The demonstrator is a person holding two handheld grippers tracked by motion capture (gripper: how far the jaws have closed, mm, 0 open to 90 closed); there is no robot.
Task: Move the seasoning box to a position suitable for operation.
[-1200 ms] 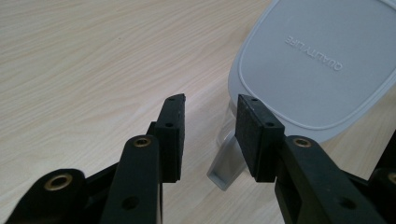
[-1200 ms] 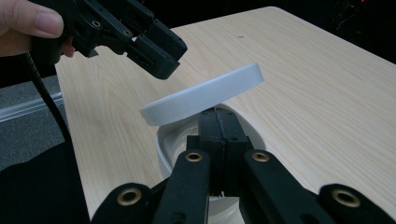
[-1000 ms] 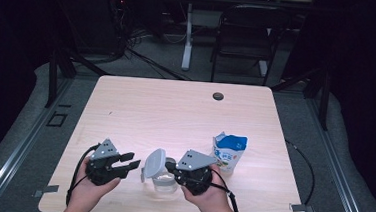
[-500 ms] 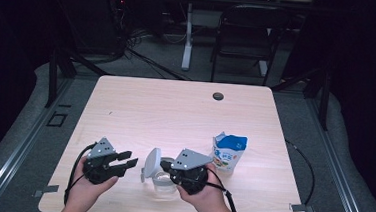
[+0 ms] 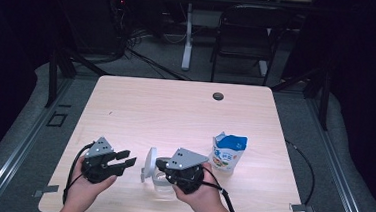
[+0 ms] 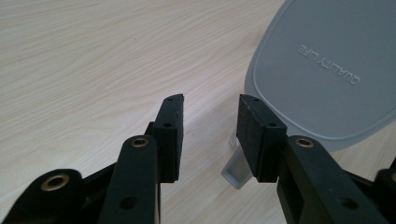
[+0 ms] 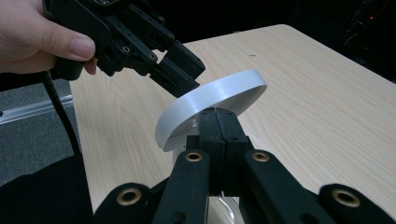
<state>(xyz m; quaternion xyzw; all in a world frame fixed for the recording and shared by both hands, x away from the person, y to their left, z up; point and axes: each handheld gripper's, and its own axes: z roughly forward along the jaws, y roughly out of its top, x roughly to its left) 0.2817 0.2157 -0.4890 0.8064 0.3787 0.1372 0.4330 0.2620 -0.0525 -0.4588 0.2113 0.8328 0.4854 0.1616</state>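
- Two grippers work near the front edge of the wooden table [image 5: 175, 110], each one held in a hand of the person.
- The right gripper [image 7: 215, 122] has its jaws pressed together on the rim of a grey plastic lid [image 7: 210, 100], which stands tilted up on its edge.
- Under this lid is a clear container [image 5: 163, 182], near the middle of the front edge.
- The left gripper [image 6: 209, 123] has its jaws apart and holds nothing; it is just beside the lid [image 6: 322, 70], which carries the words "QUALITY LIFE".
- One blue and white pouch [image 5: 228, 153] stands upright near the right gripper [image 5: 162, 165], toward the right edge.
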